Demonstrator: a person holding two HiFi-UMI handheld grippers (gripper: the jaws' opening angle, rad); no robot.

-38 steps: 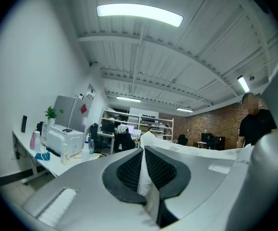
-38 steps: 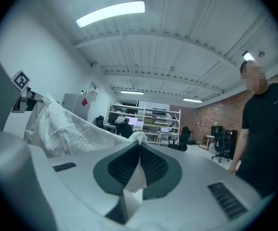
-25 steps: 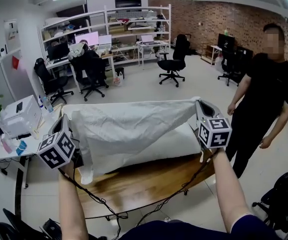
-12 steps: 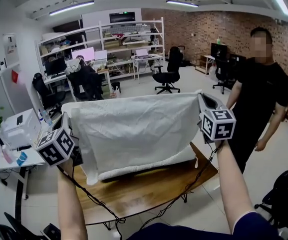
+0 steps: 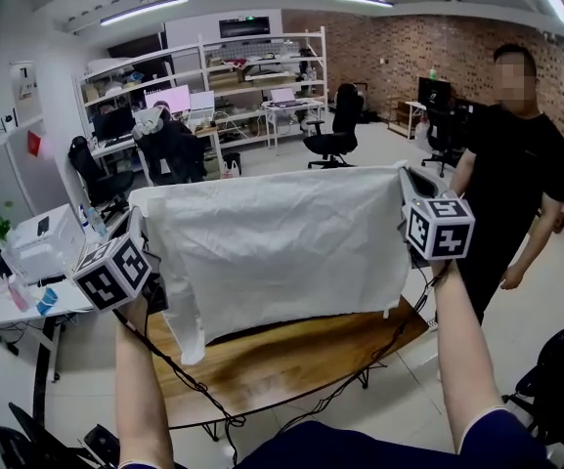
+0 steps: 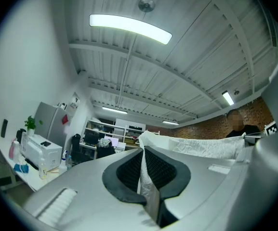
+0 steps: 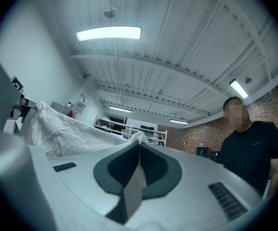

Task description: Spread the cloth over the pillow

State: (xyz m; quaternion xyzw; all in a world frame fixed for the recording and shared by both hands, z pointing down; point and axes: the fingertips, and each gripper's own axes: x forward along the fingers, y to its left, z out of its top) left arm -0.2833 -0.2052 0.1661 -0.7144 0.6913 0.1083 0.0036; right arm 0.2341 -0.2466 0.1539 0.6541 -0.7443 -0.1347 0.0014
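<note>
- One white, creased fabric cloth (image 5: 282, 247) hangs stretched between my two claws, held up in the air over the worktop, with its top edge nearly level
- My left claw (image 5: 137, 213) is closed tight on the cloth's top left corner; in the left gripper view a fold of white fabric sits pinched between its two dark ribbed pads (image 6: 129, 170)
- My right claw (image 5: 406, 174) is closed the same way on the top right corner; in the right gripper view the fabric is squeezed between its two dark ribbed pads (image 7: 153, 165) and a tuft pokes out past the tips
- The cloth's lower edge hangs free, and its lower left corner droops lowest, down in front of the one brown wooden worktop (image 5: 301, 360)
- The pillow I cannot see: the hanging cloth screens the part of the worktop behind it
- One person in a black T-shirt (image 5: 521, 174) stands past my right claw, beside the worktop and apart from the cloth
- Three long strip lights (image 5: 145, 10) glow on the ceiling in the head view
</note>
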